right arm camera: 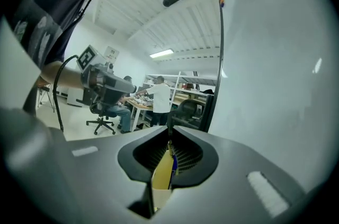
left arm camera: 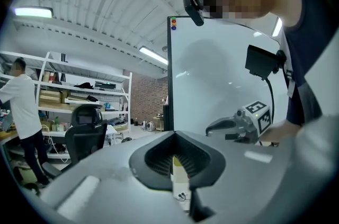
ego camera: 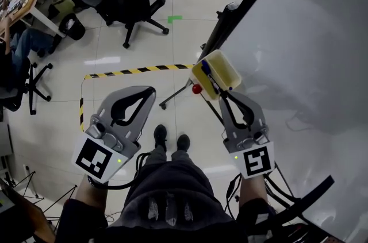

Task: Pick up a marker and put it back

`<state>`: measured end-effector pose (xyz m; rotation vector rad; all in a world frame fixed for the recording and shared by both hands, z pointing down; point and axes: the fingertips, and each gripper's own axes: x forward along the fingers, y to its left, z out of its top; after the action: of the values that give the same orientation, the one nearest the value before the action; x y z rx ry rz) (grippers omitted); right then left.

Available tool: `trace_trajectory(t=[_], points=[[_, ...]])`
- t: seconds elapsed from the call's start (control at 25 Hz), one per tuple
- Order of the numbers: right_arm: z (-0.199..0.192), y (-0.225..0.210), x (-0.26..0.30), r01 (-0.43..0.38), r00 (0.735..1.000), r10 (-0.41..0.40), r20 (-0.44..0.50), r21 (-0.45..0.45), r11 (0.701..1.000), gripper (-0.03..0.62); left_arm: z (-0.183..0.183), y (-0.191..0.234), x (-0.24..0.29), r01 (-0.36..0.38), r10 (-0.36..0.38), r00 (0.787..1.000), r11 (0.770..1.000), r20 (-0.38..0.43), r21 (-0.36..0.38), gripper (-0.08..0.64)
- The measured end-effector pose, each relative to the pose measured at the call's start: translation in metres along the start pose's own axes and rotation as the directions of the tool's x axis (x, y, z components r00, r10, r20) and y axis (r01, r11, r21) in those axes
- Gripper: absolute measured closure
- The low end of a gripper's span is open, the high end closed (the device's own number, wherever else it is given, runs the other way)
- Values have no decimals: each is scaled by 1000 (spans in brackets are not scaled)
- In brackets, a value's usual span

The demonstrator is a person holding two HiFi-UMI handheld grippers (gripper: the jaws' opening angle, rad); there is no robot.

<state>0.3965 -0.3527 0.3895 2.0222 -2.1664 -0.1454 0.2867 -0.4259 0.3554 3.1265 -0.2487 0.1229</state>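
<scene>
Yellow tray [ego camera: 227, 66] just beside right gripper [ego camera: 222, 93]; left gripper [ego camera: 150, 89] over open floor [ego camera: 115, 52].

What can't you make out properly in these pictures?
- Markers in the yellow tray, head view: too small and dark to count; only one blue marker stands out.
- Tray, right gripper view: the right gripper leaves only a sliver visible between its jaws.
- Red object beside the tray, head view: too small to name.
- Whiteboard, head view: cut off by the right edge.
</scene>
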Motion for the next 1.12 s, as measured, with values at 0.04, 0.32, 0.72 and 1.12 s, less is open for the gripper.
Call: trace_trajectory(t=[0.04, 0.32, 0.72, 1.12], points=[[8, -1, 0, -2, 1000, 2, 11, -7, 1000, 565, 3, 1, 0, -3, 3, 1000, 1000, 6, 3, 554], [69, -7, -5, -11, 996, 17, 90, -68, 998, 565, 35, 8, -6, -32, 31, 997, 999, 65, 18, 554], [138, -2, -2, -29, 975, 65, 212, -171, 985, 565, 80, 23, -19, -97, 83, 985, 991, 150, 93, 554], [172, -10, -20, -29, 952, 73, 296, -151, 988, 565, 97, 12, -21, -100, 78, 983, 987, 168, 128, 554]])
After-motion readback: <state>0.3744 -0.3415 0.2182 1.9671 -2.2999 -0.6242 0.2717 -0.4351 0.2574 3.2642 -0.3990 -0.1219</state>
